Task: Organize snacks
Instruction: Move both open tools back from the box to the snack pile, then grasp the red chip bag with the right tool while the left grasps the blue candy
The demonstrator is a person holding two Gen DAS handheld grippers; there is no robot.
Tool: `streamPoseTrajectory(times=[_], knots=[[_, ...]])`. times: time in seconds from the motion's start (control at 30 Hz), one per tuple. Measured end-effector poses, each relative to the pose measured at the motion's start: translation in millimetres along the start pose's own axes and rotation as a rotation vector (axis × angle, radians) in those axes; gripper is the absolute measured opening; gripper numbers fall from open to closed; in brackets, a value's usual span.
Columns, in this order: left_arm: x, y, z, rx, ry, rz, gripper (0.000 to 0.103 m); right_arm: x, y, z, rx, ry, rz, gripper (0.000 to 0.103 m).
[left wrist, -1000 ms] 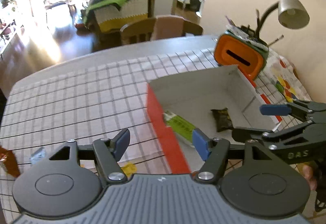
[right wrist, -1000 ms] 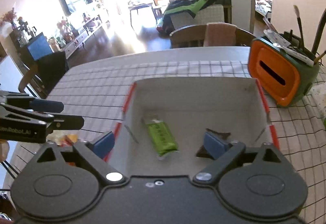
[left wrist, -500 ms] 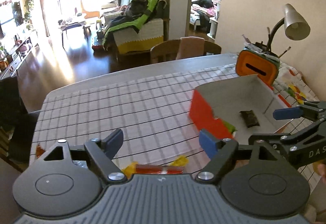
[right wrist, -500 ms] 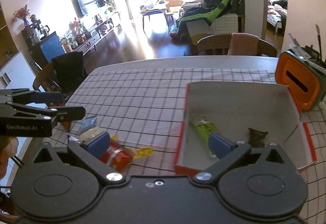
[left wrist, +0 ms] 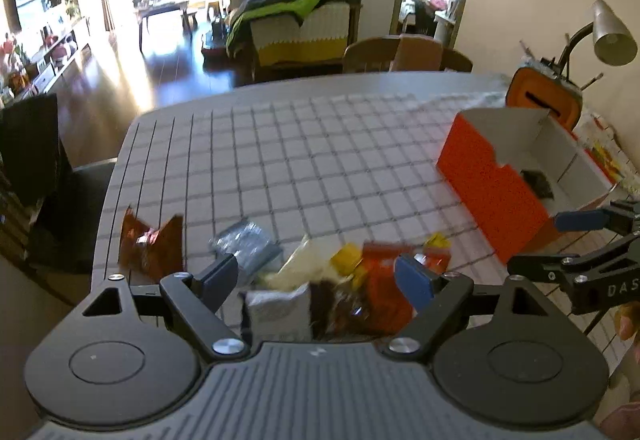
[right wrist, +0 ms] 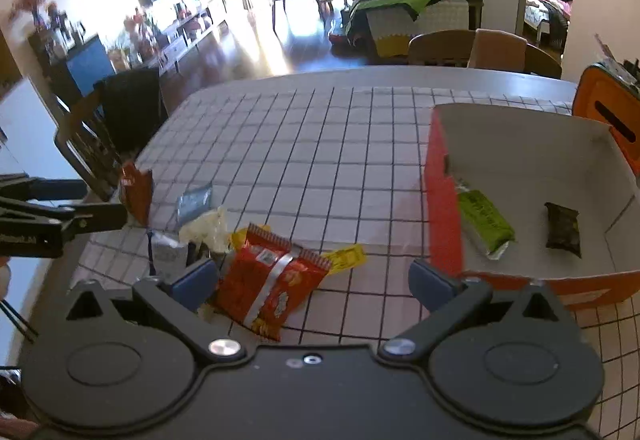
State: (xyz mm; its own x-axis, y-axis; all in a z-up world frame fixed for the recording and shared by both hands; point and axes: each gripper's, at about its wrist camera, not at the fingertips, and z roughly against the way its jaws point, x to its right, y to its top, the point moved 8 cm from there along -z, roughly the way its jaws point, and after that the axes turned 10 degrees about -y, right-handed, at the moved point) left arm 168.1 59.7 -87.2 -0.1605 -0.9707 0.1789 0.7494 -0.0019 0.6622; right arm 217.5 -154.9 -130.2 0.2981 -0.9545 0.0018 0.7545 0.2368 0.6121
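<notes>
**Grippers wide and empty over the snack pile**

The left gripper [left wrist: 316, 274], its jaws spread wide after just opening, holds nothing; the right gripper [right wrist: 314, 278] also gapes empty. On the checked tablecloth [right wrist: 320, 144], the orange cardboard box with white inside [right wrist: 444, 208] sits at three o'clock, holding a green wrapped bar [right wrist: 484, 222] and a dark small packet [right wrist: 563, 228]. The loose snack pile, topped by a red crinkly packet [right wrist: 272, 276], lies at six o'clock.
</notes>
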Motion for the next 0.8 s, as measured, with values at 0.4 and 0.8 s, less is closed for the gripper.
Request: streamPoseTrajectory(times=[0.4, 0.8], knots=[[-57.3, -52.3, -16.5, -0.079, 0.046, 0.075, 0.086, -37.4, -13.1, -57.5, -0.149, -0.068, -0.054, 0.103], [-76.9, -84.7, -33.3, -0.169, 0.030, 0.059, 0.086, -62.3, -26.2, -117.7, -0.270, -0.250, -0.100, 0.102]])
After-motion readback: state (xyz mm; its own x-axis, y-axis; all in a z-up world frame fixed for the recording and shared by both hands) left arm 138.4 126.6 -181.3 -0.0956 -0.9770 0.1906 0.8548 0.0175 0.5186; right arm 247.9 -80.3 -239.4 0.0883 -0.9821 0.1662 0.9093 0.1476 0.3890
